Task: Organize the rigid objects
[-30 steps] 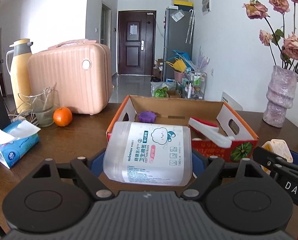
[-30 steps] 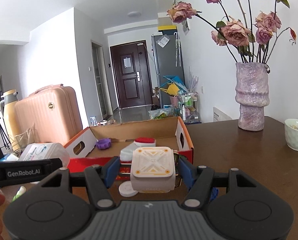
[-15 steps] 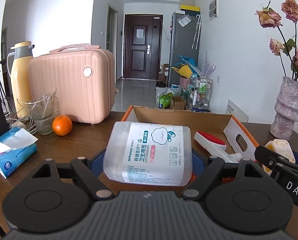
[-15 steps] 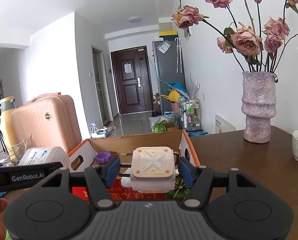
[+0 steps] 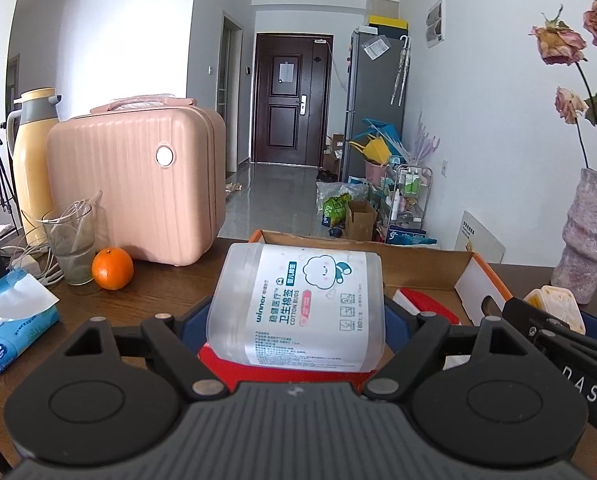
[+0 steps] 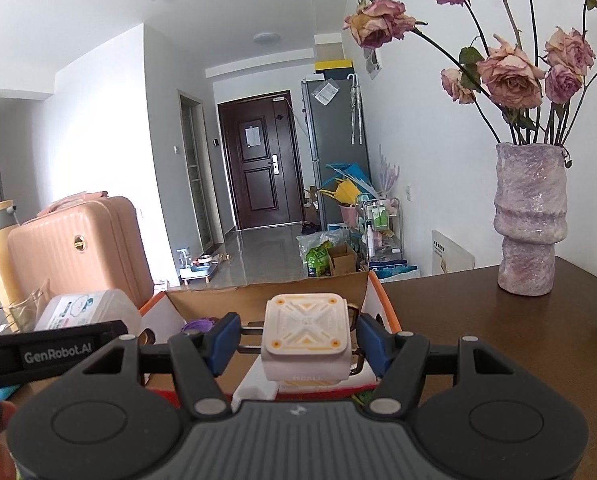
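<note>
Both tongs have advanced over the cardboard box (image 5: 418, 264); its front wall now sits low in frame beneath the held items.

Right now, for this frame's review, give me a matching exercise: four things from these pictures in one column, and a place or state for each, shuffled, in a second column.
Things:
1. cotton bud box
2. cream square block
3. orange
4. purple lid

Places or states:
A. lying inside the cardboard box
B. held in the right gripper
C. on the table beside the glass
D. held in the left gripper

Pairs: 1-D, 2-B, 3-C, 4-A
</note>
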`<action>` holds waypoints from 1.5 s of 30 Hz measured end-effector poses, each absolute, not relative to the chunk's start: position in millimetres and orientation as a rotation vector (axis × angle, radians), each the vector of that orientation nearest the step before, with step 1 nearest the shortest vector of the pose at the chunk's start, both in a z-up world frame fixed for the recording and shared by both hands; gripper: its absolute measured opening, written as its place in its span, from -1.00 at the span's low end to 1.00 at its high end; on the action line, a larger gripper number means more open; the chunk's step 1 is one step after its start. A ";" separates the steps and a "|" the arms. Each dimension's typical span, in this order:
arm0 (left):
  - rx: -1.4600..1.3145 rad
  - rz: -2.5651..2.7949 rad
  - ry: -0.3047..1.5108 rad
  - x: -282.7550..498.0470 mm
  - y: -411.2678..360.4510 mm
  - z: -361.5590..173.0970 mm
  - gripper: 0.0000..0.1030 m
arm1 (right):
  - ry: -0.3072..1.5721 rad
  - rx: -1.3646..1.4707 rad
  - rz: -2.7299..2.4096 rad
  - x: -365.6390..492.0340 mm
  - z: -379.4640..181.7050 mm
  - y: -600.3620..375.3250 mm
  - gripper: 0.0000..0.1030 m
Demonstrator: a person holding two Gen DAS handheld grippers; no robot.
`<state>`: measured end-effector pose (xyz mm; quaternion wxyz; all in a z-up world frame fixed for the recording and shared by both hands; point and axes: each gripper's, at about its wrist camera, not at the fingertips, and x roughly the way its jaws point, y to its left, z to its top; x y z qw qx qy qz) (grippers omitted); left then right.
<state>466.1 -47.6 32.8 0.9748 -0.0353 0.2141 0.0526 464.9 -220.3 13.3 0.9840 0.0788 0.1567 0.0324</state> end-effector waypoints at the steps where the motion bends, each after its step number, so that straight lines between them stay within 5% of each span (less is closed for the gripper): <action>1: -0.073 0.109 0.434 469.5 -47.2 32.8 0.63 | 0.318 0.163 0.063 468.8 12.6 -221.0 0.23; 33: -0.065 0.144 0.542 560.2 -41.5 7.2 0.72 | 0.427 0.186 0.033 579.7 1.6 -224.3 0.24; 37: -0.060 0.158 0.532 557.0 -41.5 9.4 0.94 | 0.413 0.208 0.004 577.3 4.8 -231.9 0.80; 45: -0.061 0.177 0.567 559.5 -40.9 7.6 1.00 | 0.460 0.210 0.006 582.1 3.2 -234.5 0.96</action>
